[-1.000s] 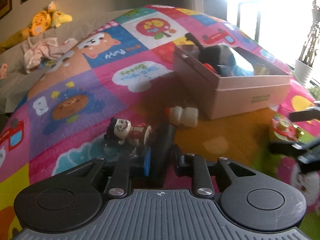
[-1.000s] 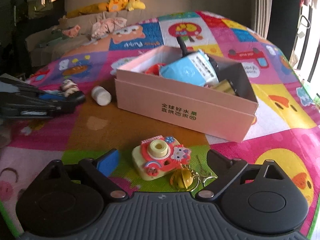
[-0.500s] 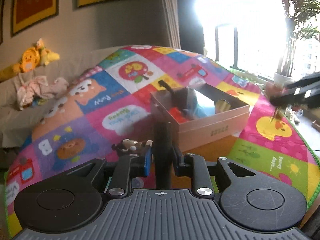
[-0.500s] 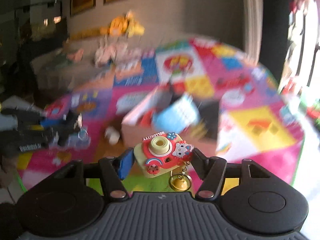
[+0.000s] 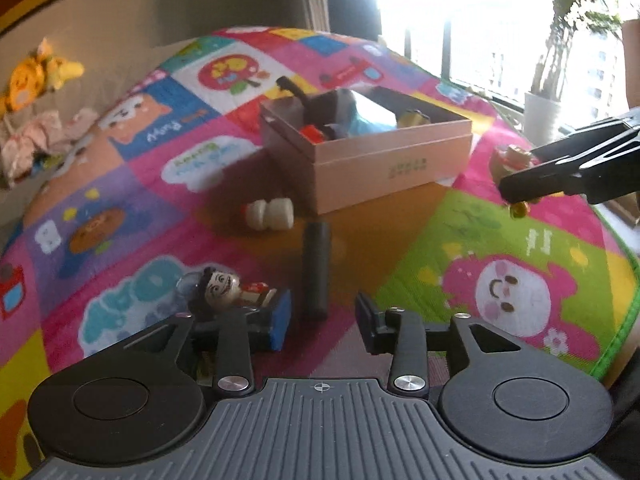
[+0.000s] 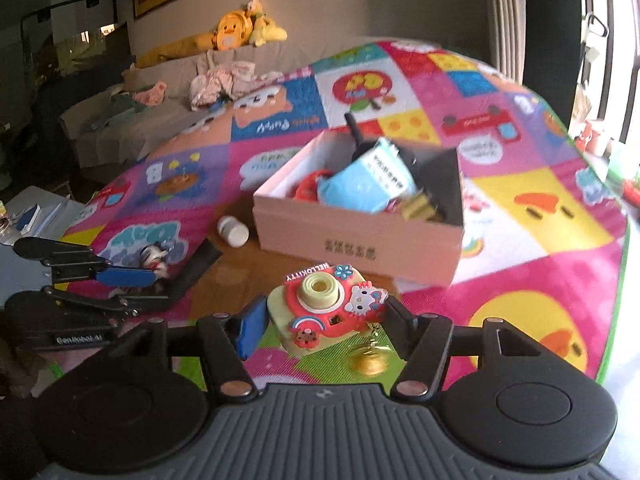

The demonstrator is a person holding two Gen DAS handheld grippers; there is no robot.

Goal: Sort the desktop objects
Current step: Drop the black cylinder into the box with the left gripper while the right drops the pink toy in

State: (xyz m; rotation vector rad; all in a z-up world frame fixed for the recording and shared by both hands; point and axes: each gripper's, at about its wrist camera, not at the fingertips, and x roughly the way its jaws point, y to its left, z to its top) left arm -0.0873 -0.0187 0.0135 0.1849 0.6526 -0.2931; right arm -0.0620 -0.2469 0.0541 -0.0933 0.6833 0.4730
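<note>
The right gripper [image 6: 324, 320] clamps the light, rigid toy camera [image 6: 326, 310] by its sides, dangling bell loose; the left gripper [image 5: 322, 318] jaws are opening around the black stick [image 5: 316, 268], probably released

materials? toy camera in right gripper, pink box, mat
Toy camera: looks like soft rubber or PVC, matte, with moulded raised decorations. Pink box: apparently cardboard, matte, with thin straight walls and printed text. Mat: probably padded foam or fabric with a printed cartoon patchwork; unclear which.

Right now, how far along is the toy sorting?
Several items already sit in the pink box. The right gripper holds the toy camera, lifted. The left gripper is opening; the black stick lies on the mat. Figurine and white bottle remain outside.
</note>
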